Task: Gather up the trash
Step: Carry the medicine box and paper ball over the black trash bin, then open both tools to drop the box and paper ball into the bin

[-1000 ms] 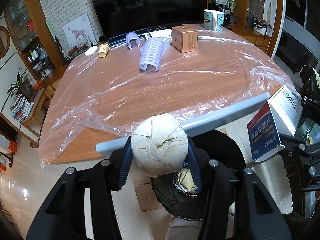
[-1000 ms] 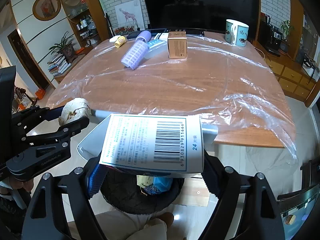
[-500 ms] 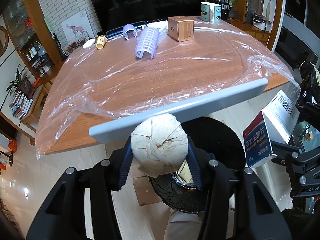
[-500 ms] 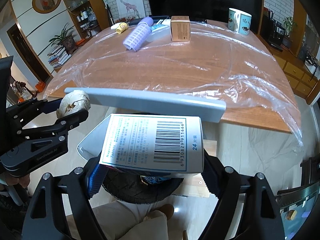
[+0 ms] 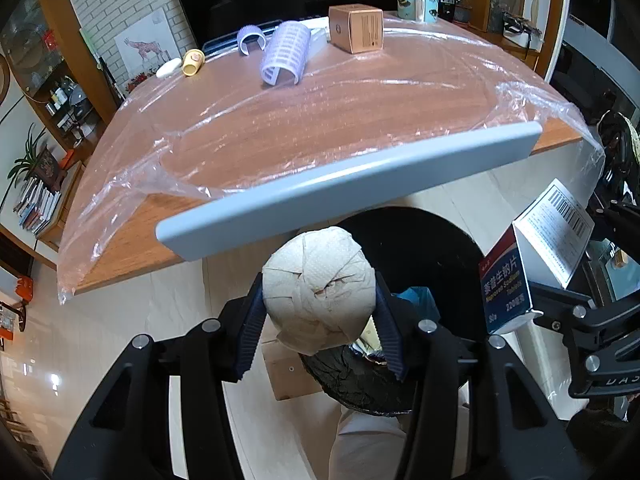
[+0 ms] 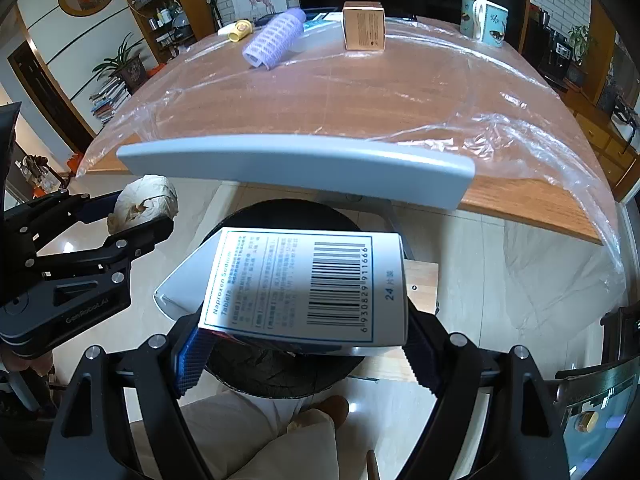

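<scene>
The black bin point(image 5: 432, 236) lies open below; the grey bar point(image 5: 348, 188) crosses ahead.

Bench: wooden top point(image 5: 312, 120), seen from the near edge
Cover: clear plastic sheet point(image 5: 472, 80) spread over the top, wrinkled, hanging off the near corners
Far end, middle: brown cardboard box point(image 5: 356, 28) standing upright
Beside the box: lilac ribbed roller point(image 5: 285, 53) lying on its side, a smaller lilac curved piece point(image 5: 251, 39) behind it
Far left: small yellow cup-like thing point(image 5: 193, 63), possibly a cap, next to a white oval object point(image 5: 168, 68)
Far right: printed mug point(image 6: 483, 20)
Floor: pale tiles point(image 6: 520, 280); black bin point(image 5: 432, 248) and a wooden box point(image 6: 420, 284) stand on it
</scene>
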